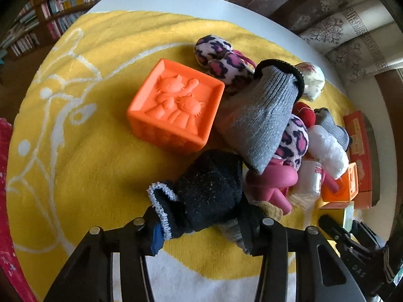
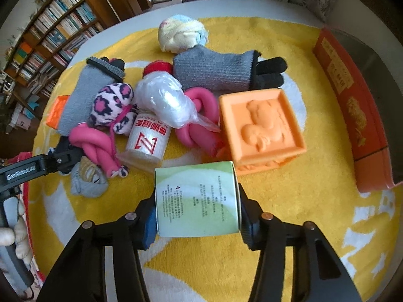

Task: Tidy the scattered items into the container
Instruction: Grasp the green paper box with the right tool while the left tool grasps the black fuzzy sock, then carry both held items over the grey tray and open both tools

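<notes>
My left gripper (image 1: 201,224) is shut on a black sock with a grey cuff (image 1: 206,193), low over the yellow towel (image 1: 88,151). An orange embossed cube (image 1: 176,107) sits just beyond it. My right gripper (image 2: 197,221) is shut on a green and white box (image 2: 196,198), held above the towel. In front of it lie another orange cube (image 2: 262,125), a white bottle (image 2: 148,141), pink knotted tubes (image 2: 199,123), a leopard plush (image 2: 113,103), grey gloves (image 2: 216,71) and a plastic-wrapped bundle (image 2: 166,100). The red container (image 2: 352,110) stands at the right edge.
A pastel sock ball (image 2: 181,34) lies at the back of the pile. A grey and tan sock (image 2: 87,178) lies by the left gripper, seen in the right wrist view (image 2: 58,162). Bookshelves (image 2: 50,25) stand beyond the white table (image 1: 176,2). A sofa (image 1: 340,25) is behind.
</notes>
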